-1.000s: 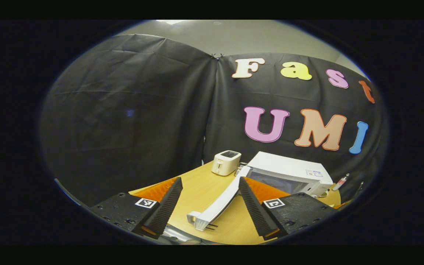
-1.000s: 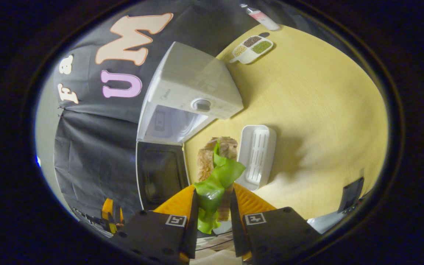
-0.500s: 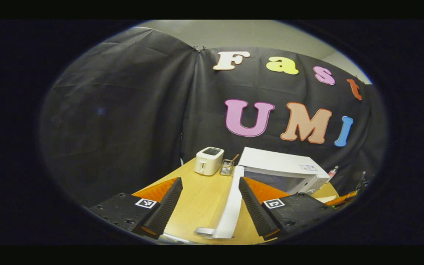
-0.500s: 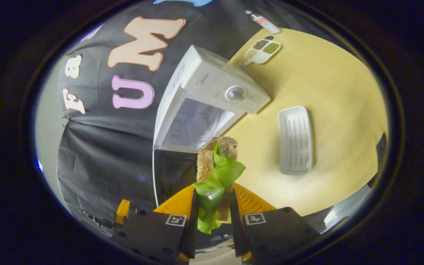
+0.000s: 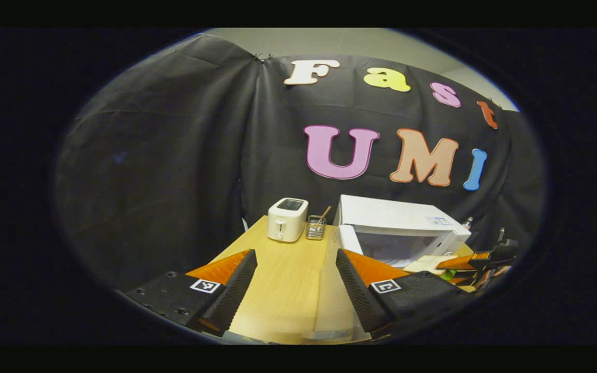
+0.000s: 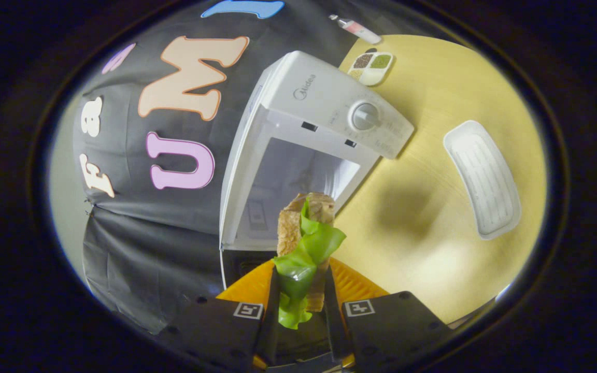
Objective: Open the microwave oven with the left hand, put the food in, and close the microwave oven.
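The white microwave [image 5: 402, 228] stands on the wooden table with its door [image 5: 329, 295] swung open, seen edge-on just right of my left gripper [image 5: 295, 255]. That gripper is open and holds nothing. In the right gripper view the microwave [image 6: 324, 103] shows its pale open cavity [image 6: 298, 176] straight ahead. My right gripper [image 6: 301, 274] is shut on a toasted sandwich with green lettuce [image 6: 306, 238], held just in front of the cavity. In the left gripper view the right gripper [image 5: 467, 261] appears beside the microwave's front.
A white toaster [image 5: 287, 218] and a small wire holder [image 5: 315, 228] stand at the table's back left. A white ribbed tray [image 6: 482, 178] lies right of the microwave. A divided seasoning dish [image 6: 372, 65] and a bottle [image 6: 353, 27] sit behind it.
The right gripper has carried the sandwich closer to the microwave's open cavity. The left gripper view has swung, so the open door now appears edge-on beside its right finger.
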### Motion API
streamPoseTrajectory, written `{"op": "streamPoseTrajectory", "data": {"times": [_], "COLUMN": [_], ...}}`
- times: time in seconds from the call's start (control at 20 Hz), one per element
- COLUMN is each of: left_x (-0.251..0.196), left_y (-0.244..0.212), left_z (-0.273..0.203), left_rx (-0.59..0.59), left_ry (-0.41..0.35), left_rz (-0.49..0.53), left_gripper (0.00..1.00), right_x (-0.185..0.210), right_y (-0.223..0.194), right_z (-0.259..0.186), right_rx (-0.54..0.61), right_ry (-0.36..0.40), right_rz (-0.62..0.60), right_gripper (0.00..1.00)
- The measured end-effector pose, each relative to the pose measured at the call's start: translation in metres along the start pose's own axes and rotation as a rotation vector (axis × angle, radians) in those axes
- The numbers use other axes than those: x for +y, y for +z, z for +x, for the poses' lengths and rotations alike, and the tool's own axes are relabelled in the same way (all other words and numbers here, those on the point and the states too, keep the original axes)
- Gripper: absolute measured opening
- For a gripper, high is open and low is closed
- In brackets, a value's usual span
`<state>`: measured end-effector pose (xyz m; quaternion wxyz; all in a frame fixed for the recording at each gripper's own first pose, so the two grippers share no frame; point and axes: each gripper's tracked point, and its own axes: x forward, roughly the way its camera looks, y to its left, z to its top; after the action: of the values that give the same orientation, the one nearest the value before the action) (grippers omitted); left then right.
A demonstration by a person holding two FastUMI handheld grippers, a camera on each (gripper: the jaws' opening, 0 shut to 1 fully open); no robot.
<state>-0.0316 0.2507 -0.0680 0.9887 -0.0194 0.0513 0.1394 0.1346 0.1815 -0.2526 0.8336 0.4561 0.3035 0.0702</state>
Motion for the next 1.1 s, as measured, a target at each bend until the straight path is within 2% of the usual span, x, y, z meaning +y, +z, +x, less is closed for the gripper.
{"op": "streamPoseTrajectory", "data": {"times": [0.05, 0.2, 0.5, 0.6, 0.65, 0.7, 0.75, 0.9, 1.0, 1.05, 1.1], "left_x": [0.003, 0.007, 0.018, 0.022, 0.023, 0.025, 0.026, 0.028, 0.027, 0.026, 0.027], "left_y": [-0.001, -0.005, -0.015, -0.018, -0.020, -0.022, -0.023, -0.032, -0.040, -0.042, -0.044], "left_z": [0.003, 0.011, 0.025, 0.029, 0.030, 0.032, 0.033, 0.030, 0.028, 0.026, 0.024], "left_rx": [0.008, 0.029, 0.066, 0.077, 0.084, 0.090, 0.098, 0.127, 0.154, 0.164, 0.170], "left_ry": [-0.008, -0.031, -0.033, -0.028, -0.025, -0.023, -0.020, -0.021, -0.022, -0.020, -0.018], "left_rz": [0.004, -0.005, -0.009, -0.012, -0.014, -0.019, -0.024, -0.040, -0.056, -0.063, -0.069], "left_gripper": [0.89, 0.90, 0.90, 0.85, 0.90, 0.90, 0.85, 0.85, 0.86, 0.90, 0.90], "right_x": [0.004, 0.013, 0.031, 0.029, 0.028, 0.025, 0.022, 0.021, 0.022, 0.023, 0.024], "right_y": [0.001, 0.001, 0.003, 0.006, 0.008, 0.008, 0.009, 0.017, 0.026, 0.031, 0.034], "right_z": [0.008, 0.032, 0.084, 0.103, 0.112, 0.121, 0.130, 0.149, 0.155, 0.159, 0.161], "right_rx": [-0.013, -0.040, -0.076, -0.102, -0.111, -0.117, -0.118, -0.145, -0.174, -0.187, -0.211], "right_ry": [-0.007, -0.020, -0.028, -0.046, -0.056, -0.066, -0.078, -0.078, -0.076, -0.075, -0.076], "right_rz": [-0.003, 0.001, -0.082, -0.123, -0.144, -0.166, -0.179, -0.191, -0.199, -0.209, -0.219], "right_gripper": [0.43, 0.43, 0.42, 0.42, 0.42, 0.42, 0.42, 0.42, 0.42, 0.42, 0.34]}}
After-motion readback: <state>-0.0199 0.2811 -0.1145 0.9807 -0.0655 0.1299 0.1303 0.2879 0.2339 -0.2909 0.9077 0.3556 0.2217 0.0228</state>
